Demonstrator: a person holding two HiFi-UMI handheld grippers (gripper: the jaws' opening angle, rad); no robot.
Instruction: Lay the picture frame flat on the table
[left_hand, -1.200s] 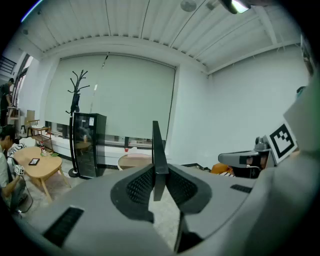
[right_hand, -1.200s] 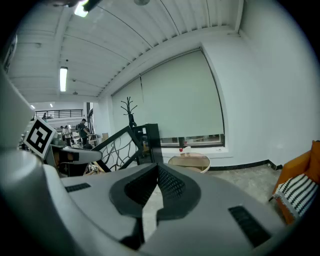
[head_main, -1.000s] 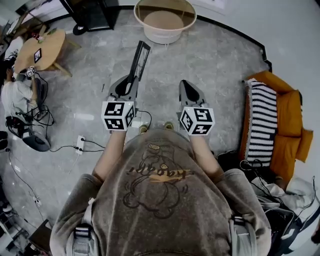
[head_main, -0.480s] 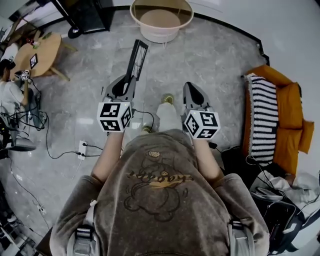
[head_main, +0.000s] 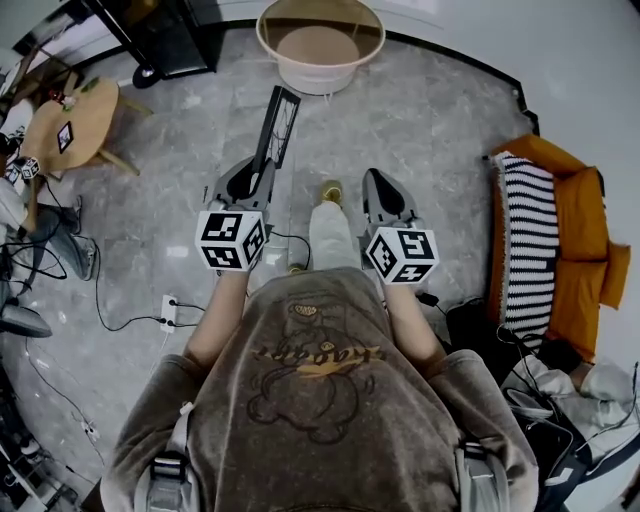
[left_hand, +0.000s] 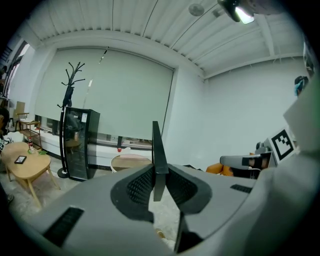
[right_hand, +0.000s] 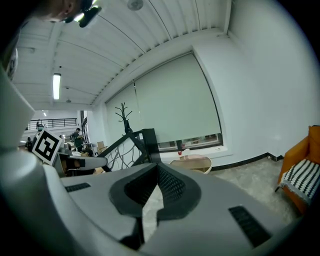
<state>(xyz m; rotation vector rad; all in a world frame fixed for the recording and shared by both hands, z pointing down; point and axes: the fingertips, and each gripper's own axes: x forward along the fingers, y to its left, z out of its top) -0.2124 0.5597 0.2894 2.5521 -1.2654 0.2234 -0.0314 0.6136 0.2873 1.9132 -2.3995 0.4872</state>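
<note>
The picture frame (head_main: 276, 124) is thin and black, and its lower edge is pinched in my left gripper (head_main: 256, 176), which is shut on it. It sticks out ahead over the floor. In the left gripper view the frame (left_hand: 158, 150) stands edge-on and upright between the pads. My right gripper (head_main: 384, 186) is level with the left one, a short way to its right, shut and holding nothing. From the right gripper view the frame (right_hand: 134, 145) shows to the left, with a scrolled pattern in it. A round low table (head_main: 320, 40) stands ahead.
A wooden oval table (head_main: 72, 116) is at the far left. An orange sofa with a striped cushion (head_main: 528, 240) is on the right. Cables and a power strip (head_main: 166, 306) lie on the grey floor at the left. A black cabinet (head_main: 178, 32) stands beside the round table.
The person has stepped forward, with one leg and shoe now showing between the grippers. The room has slid slightly in view. The frame stays in the left gripper.
</note>
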